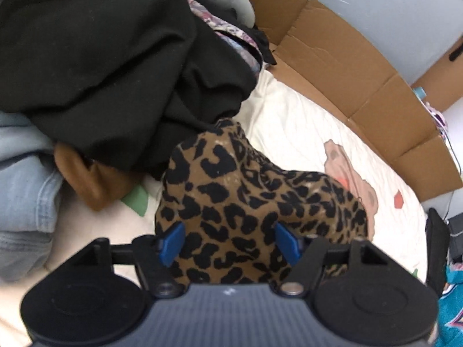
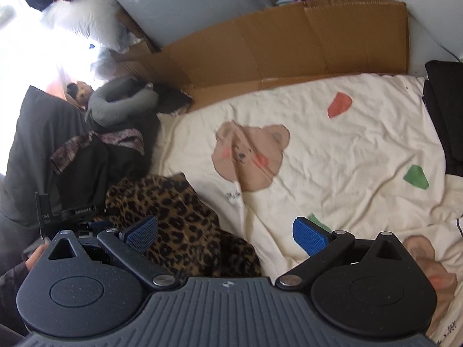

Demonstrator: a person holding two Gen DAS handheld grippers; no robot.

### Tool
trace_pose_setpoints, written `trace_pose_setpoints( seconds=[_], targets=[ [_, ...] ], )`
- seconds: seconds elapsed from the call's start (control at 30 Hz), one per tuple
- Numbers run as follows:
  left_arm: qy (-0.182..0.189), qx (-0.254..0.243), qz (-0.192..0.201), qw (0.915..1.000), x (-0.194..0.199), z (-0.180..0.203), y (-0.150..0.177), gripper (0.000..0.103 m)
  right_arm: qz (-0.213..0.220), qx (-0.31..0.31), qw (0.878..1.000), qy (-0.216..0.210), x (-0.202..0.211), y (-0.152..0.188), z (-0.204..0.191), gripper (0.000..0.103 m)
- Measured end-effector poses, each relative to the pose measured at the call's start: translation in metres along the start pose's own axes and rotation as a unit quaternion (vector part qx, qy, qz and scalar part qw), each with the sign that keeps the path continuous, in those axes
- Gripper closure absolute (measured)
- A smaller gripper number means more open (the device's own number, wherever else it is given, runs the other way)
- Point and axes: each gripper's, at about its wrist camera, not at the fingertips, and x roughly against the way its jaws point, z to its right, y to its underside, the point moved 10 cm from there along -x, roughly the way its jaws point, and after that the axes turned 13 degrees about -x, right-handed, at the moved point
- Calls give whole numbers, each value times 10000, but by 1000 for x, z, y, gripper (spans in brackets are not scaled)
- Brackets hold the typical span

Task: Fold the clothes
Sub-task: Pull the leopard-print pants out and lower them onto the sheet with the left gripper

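A leopard-print garment [image 1: 231, 190] lies crumpled on the cream bear-print bed sheet [image 1: 303, 133]. My left gripper [image 1: 230, 243] points down into it. Its blue pads [image 1: 173, 243] stand apart with a hump of the fabric between them, and I see no clear squeeze. In the right wrist view the same garment [image 2: 173, 211] sits at lower left, with the left gripper [image 2: 66, 214] and a hand [image 2: 34, 257] beside it. My right gripper [image 2: 225, 234] is wide open above the sheet [image 2: 347, 159]. Its left finger hangs over the garment's edge, and nothing is gripped.
A heap of black clothes [image 1: 101, 57] with a brown piece [image 1: 86, 182] and light jeans [image 1: 23, 188] lies just behind the garment. Flattened cardboard [image 2: 289, 43] lines the far edge of the bed. A grey neck pillow [image 2: 121, 101] and dark fabric [image 2: 442, 110] lie at the sides.
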Motion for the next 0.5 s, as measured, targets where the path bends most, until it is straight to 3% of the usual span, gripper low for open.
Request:
trace_pose_setpoints(
  seconds=[0.03, 0.07, 0.13, 0.27, 0.4, 0.47, 0.5],
  targets=[
    [-17, 2, -1, 10000, -4, -2, 2, 74, -23, 49, 10000, 26, -2, 2, -1, 1],
    [42, 70, -44, 10000, -7, -2, 4, 92, -47, 99, 9999, 51, -3, 4, -2, 1],
    [230, 100, -23, 9997, -8, 2, 6, 103, -88, 181, 9998, 29, -6, 6, -6, 1],
    [370, -410, 181, 9983, 3, 22, 2, 103, -110, 216, 9997, -29, -7, 10, -10, 1],
    [-178, -493, 250, 9983, 12, 12, -6, 99, -137, 189, 9997, -2, -9, 13, -11, 1],
    [-225, -303, 237, 9990, 13, 2, -6, 78, -149, 205, 9997, 5, -10, 14, -12, 1],
    [-199, -238, 191, 9993, 12, -2, -4, 55, -164, 224, 9996, 17, -11, 15, -13, 1]
  ],
)
